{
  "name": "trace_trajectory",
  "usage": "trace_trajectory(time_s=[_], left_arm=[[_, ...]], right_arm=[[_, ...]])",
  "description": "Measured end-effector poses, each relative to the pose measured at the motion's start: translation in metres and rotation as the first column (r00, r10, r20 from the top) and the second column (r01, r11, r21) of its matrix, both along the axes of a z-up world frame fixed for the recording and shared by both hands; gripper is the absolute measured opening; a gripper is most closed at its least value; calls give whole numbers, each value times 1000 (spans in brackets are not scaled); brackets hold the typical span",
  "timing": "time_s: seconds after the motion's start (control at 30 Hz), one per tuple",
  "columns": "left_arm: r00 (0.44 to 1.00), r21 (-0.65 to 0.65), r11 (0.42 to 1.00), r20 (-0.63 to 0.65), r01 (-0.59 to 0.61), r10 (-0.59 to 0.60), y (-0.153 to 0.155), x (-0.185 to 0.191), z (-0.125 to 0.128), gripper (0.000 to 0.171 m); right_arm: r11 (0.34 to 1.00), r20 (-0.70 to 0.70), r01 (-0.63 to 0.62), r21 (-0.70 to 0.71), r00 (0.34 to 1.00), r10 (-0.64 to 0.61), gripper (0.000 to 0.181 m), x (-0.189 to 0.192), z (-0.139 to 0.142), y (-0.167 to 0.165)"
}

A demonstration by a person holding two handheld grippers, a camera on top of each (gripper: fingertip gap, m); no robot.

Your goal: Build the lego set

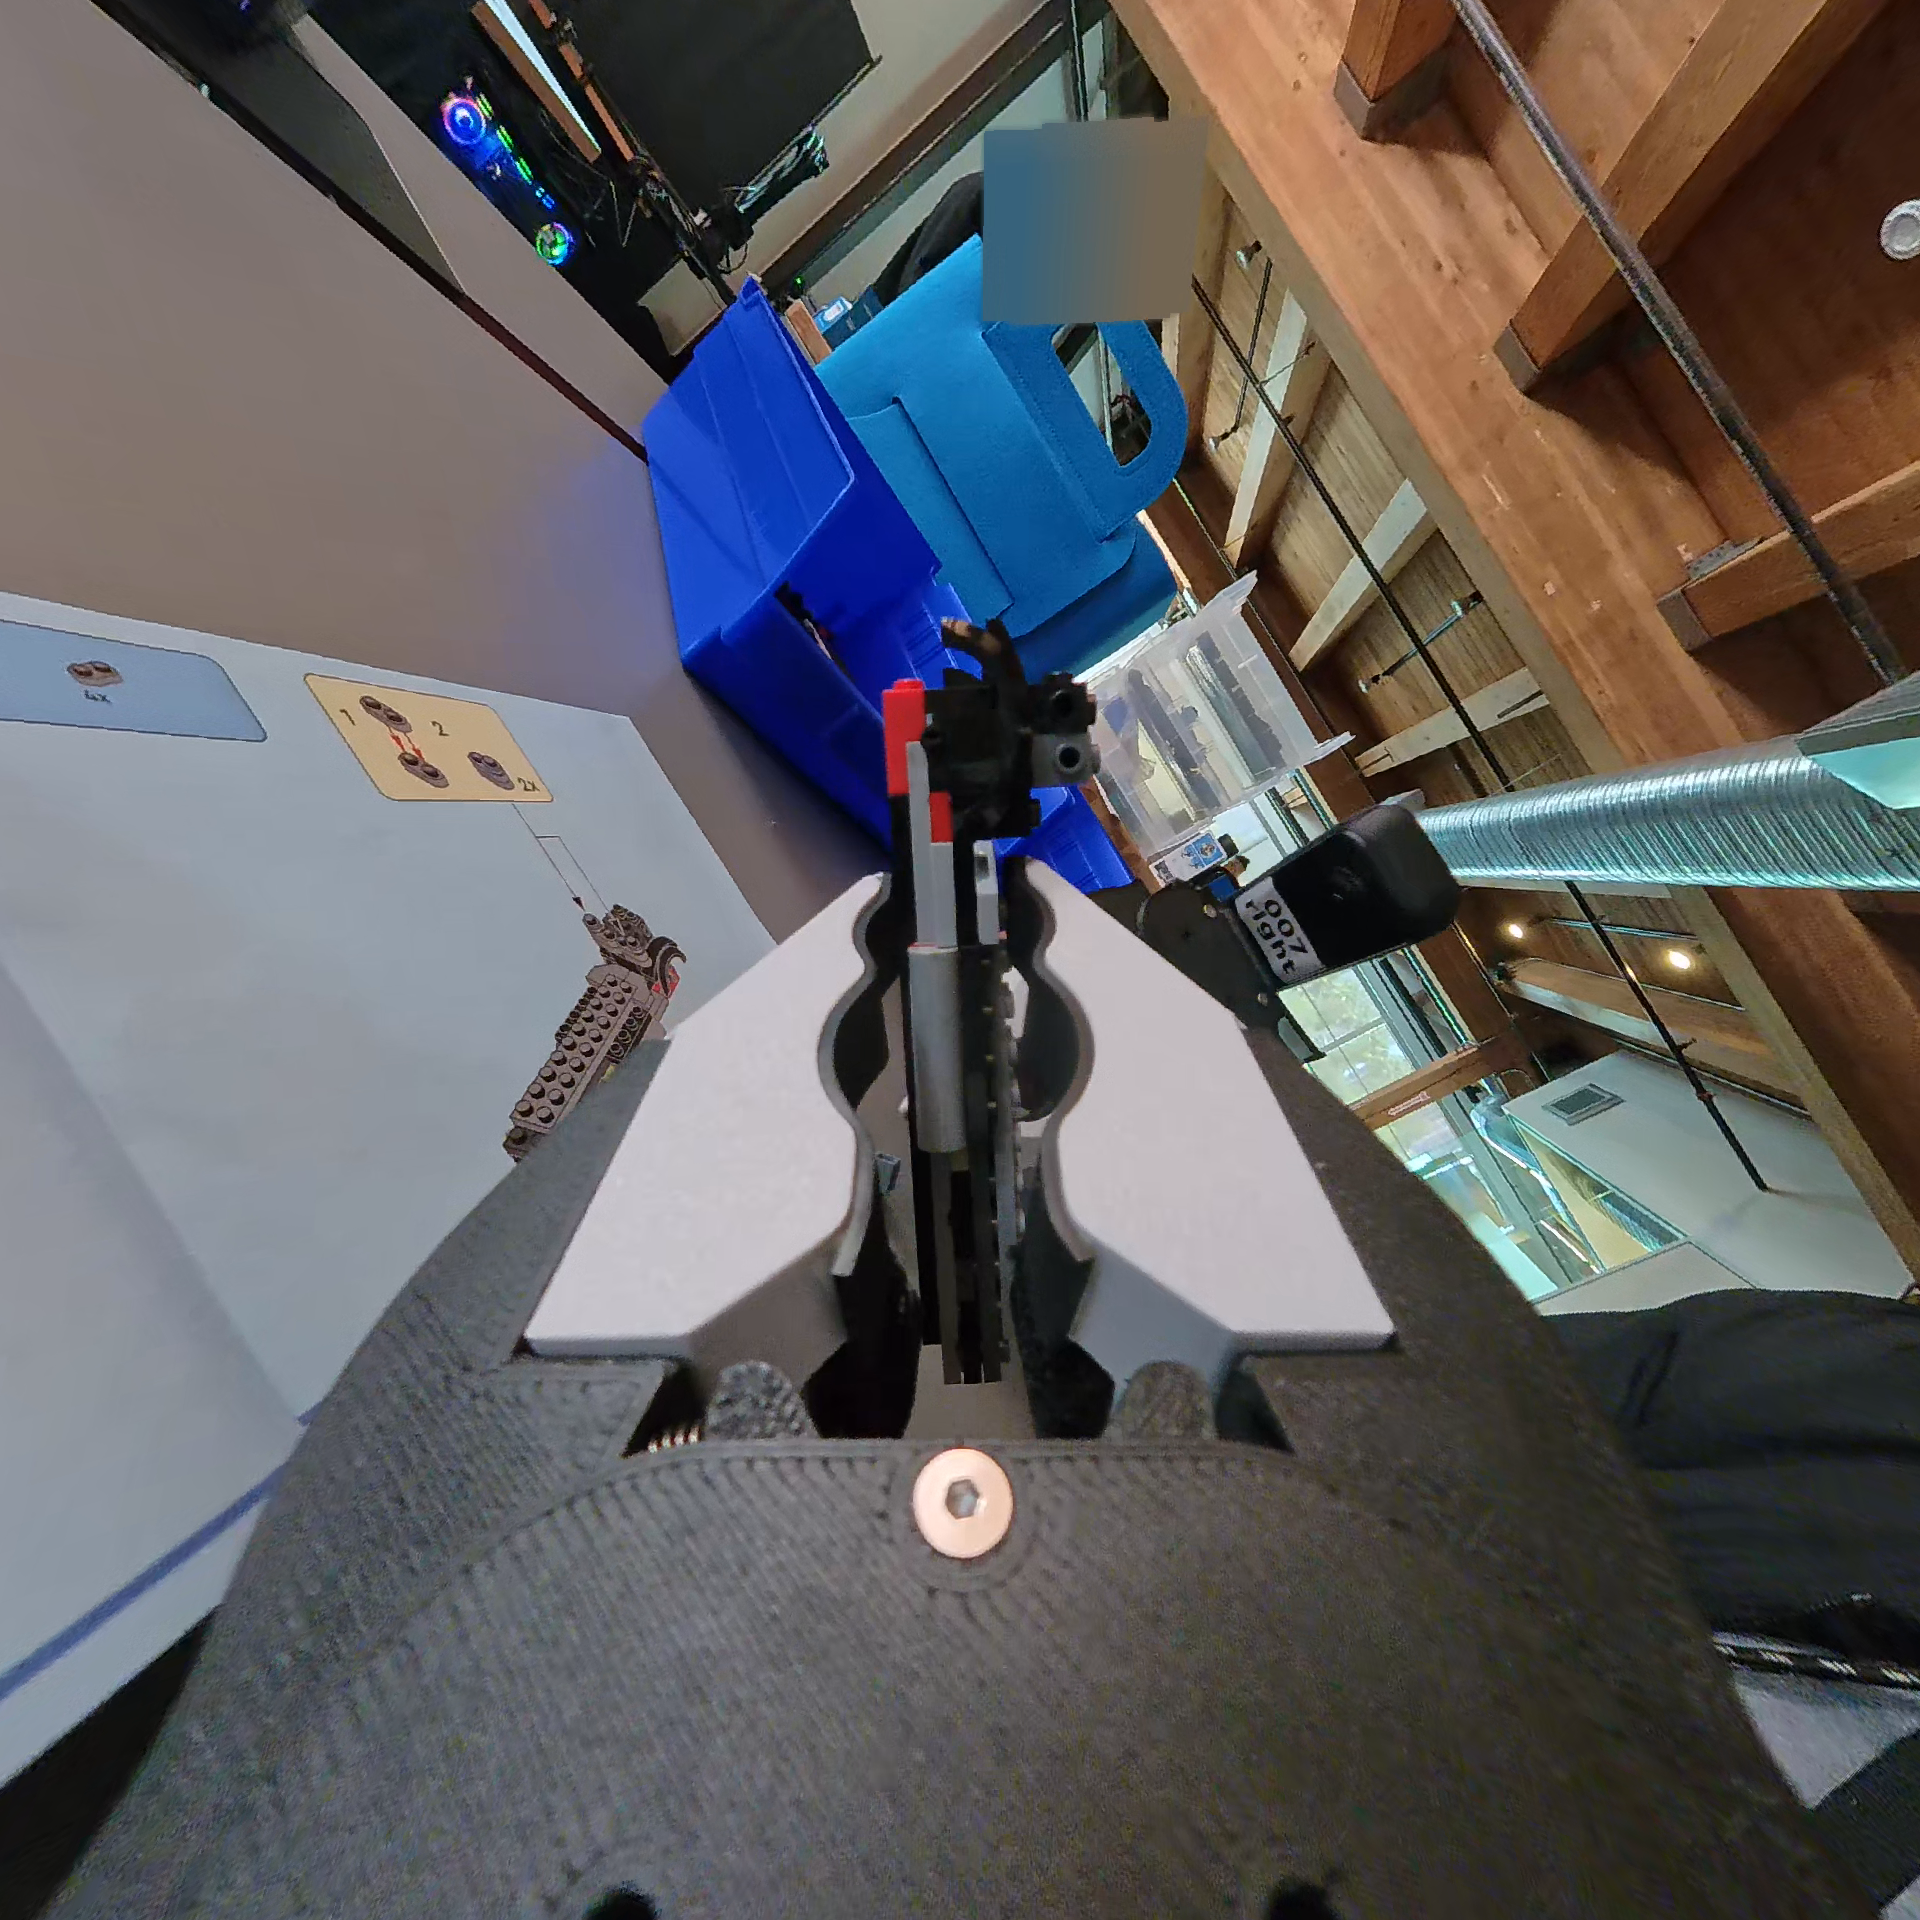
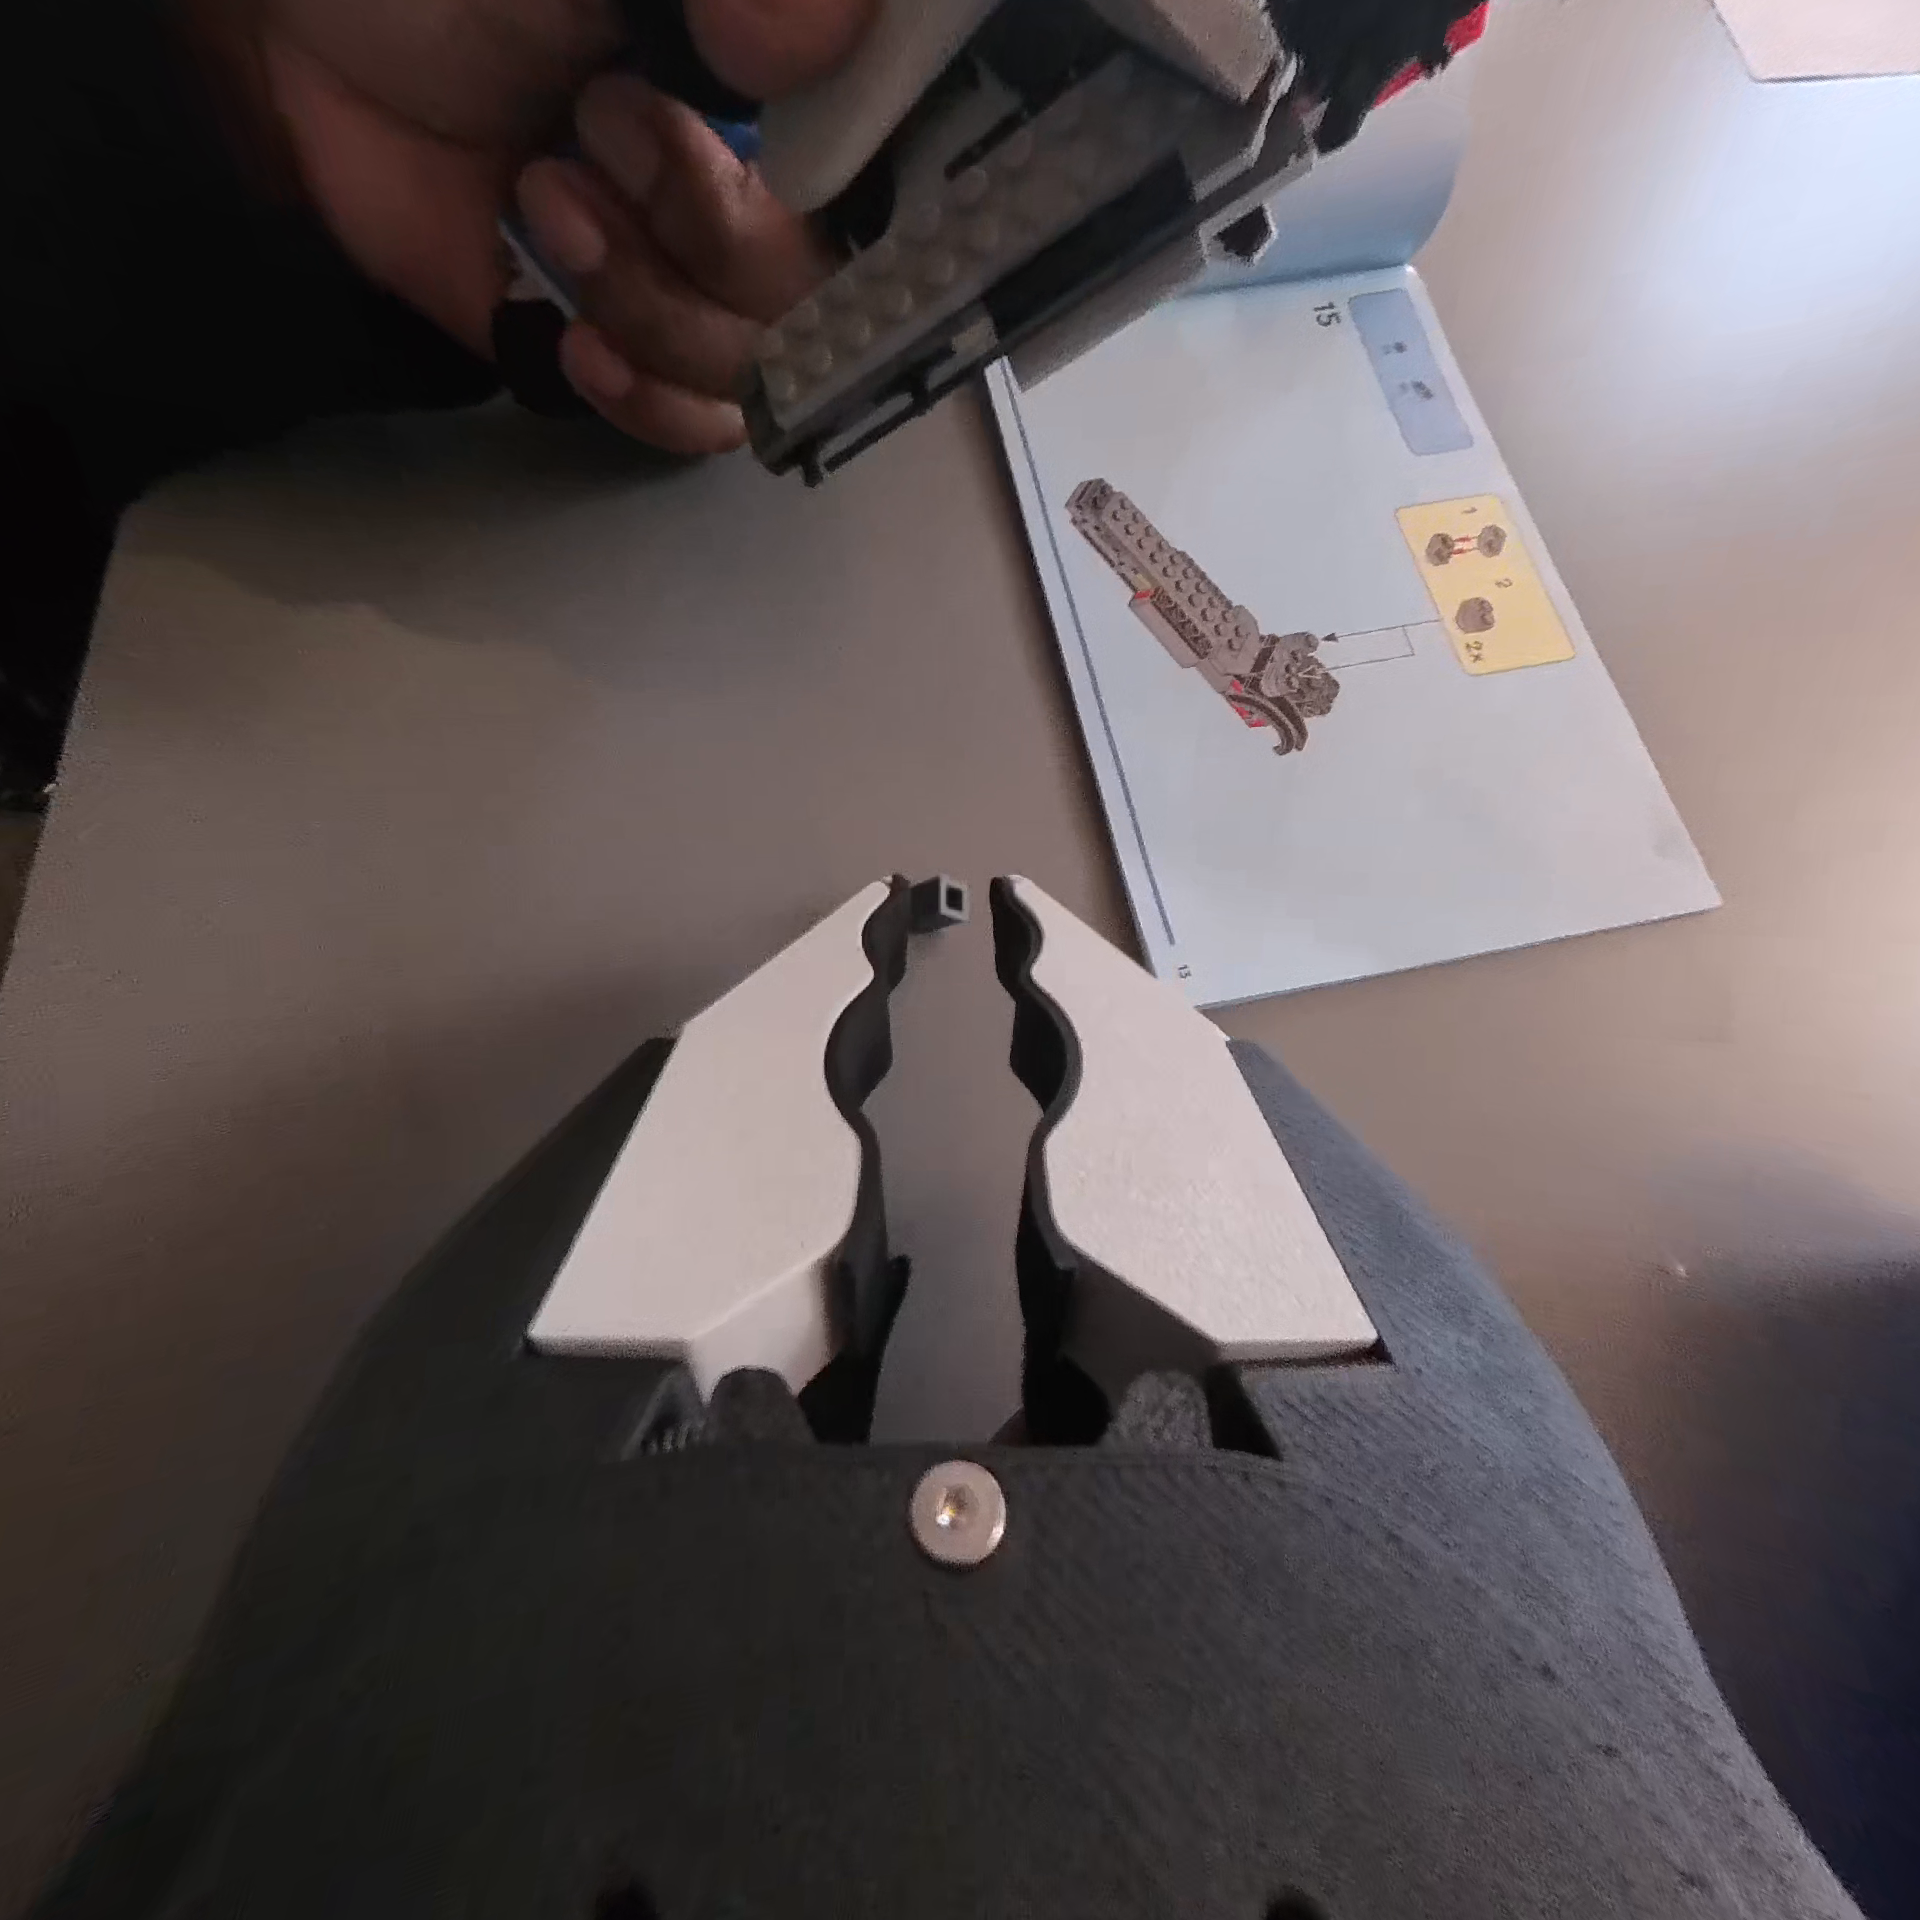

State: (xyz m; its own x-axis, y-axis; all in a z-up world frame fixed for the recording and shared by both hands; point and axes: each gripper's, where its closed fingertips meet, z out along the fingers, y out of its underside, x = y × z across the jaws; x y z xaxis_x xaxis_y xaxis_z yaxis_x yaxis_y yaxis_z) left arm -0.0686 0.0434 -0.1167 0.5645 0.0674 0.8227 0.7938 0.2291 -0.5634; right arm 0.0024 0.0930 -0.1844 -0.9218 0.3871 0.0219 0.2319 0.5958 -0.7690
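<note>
The left gripper (image 1: 961, 904) is tilted up off the table, its two pale fingers (image 1: 727, 1122) clamped on the long grey and black lego assembly (image 1: 951, 1039), which runs lengthwise between them and juts past the tips with red and black parts at its far end. In the right wrist view that same assembly hangs above the grey table (image 2: 468, 779), with a person's hand (image 2: 582, 239) wrapped around the tool behind it. The right gripper (image 2: 943, 902) points down at the table, jaws slightly parted around a small grey square piece (image 2: 938, 904) at the tips, touching the left tip; whether it is pinched is unclear. The open instruction booklet (image 2: 1351, 810) lies flat, just right of the right gripper.
</note>
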Motion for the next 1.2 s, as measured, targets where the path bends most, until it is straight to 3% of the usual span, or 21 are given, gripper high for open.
trace_trajectory(time_s=[0.33,0.43,0.67,0.83,1.2], left_arm=[[1000,-4,1000,-2,4,-4,1,1,-1,18],[1000,-3,1000,-1,4,-4,0,1,0,18],[1000,-3,1000,-3,6,-6,1,1,0,18],[1000,-4,1000,-4,7,-7,1,2,0,18],[1000,0,1000,0,7,-7,0,1,0,18]], right_arm=[[998,-1,-7,69,1000,7,23,1,-14,0],[997,-14,-10,82,1000,11,16,0,-17,-2],[998,-96,2,-69,995,-9,19,-6,17,-11],[997,-114,42,-67,992,-49,22,-14,17,-5],[990,-53,-141,14,988,142,20,19,-7,-24]])
